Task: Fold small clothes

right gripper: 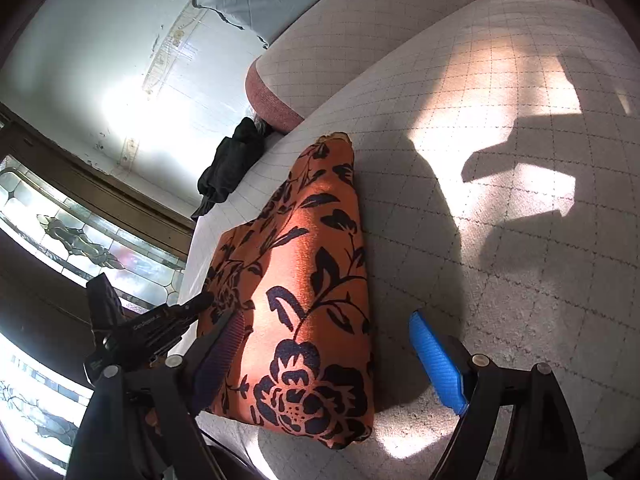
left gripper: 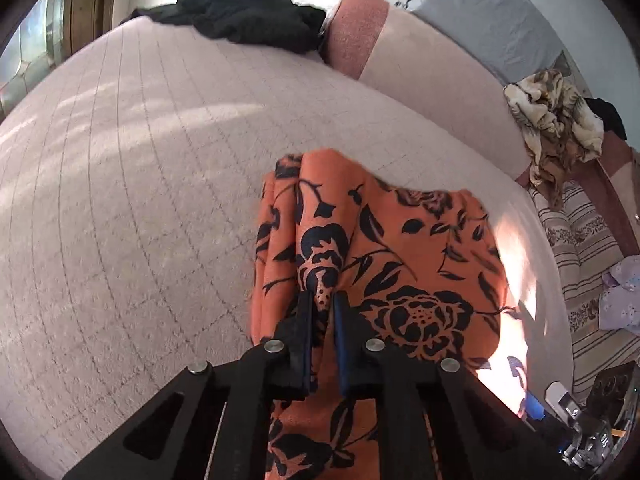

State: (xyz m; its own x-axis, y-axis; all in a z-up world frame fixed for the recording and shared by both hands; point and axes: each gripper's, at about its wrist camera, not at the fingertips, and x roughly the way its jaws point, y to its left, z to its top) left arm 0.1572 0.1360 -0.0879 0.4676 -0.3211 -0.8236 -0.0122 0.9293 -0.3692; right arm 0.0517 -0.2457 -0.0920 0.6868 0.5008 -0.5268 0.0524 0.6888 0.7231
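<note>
Left gripper [left gripper: 322, 300] clamped on the orange cloth [left gripper: 384, 248], right gripper [right gripper: 326, 334] standing wide.

The cloth is orange with a dark flower-and-leaf print, and it lies on the pale quilted bed [left gripper: 120, 200], partly folded, its long edge straight in the right wrist view and its near corner rounded and doubled. In the left wrist view a ridge of the cloth rises into the left gripper's pads, bunched into soft pleats beyond them; the gripper tilts steeply down over it, jaws pinched on that fold. The right gripper points more shallowly, its jaws far apart, the cloth's near end between them; whether either pad touches it cannot be told. A black garment [left gripper: 248, 20] lies far off by the bolster [left gripper: 356, 32].
</note>
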